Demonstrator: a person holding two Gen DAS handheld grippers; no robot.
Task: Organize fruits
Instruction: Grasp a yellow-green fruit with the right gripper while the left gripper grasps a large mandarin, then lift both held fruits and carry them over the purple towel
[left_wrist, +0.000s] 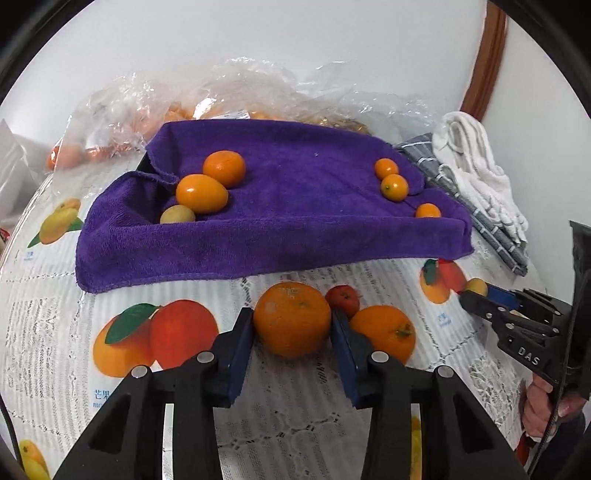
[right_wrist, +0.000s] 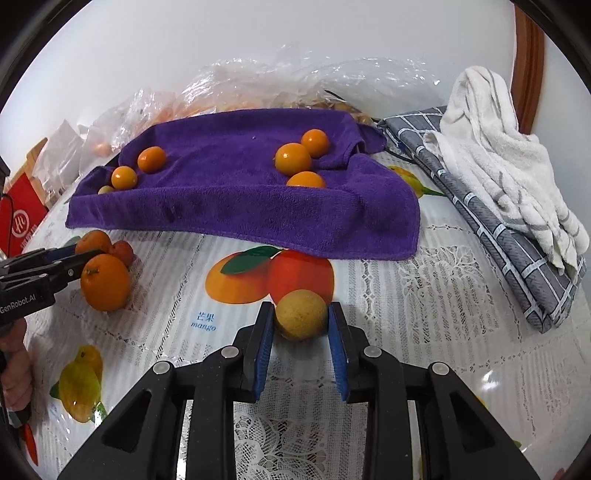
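My left gripper (left_wrist: 291, 316) is shut on a large orange (left_wrist: 291, 332) that rests on the fruit-print tablecloth (left_wrist: 55, 317). Touching its right finger are a second orange (left_wrist: 384, 332) and a small red fruit (left_wrist: 342, 298). My right gripper (right_wrist: 301, 317) is shut on a small round yellow fruit (right_wrist: 301, 314), low over the cloth. It also shows at the right edge of the left wrist view as right gripper (left_wrist: 476, 293). Behind both lies a purple towel (right_wrist: 240, 206) with several small orange fruits in two groups, one left (left_wrist: 201, 194) and one right (left_wrist: 394, 187).
Clear plastic bags (left_wrist: 122, 118) holding more fruit sit behind the towel by the wall. A white towel (right_wrist: 498, 158) lies on a folded grey checked cloth (right_wrist: 517, 266) at the right. A red box (right_wrist: 22, 218) stands at the far left.
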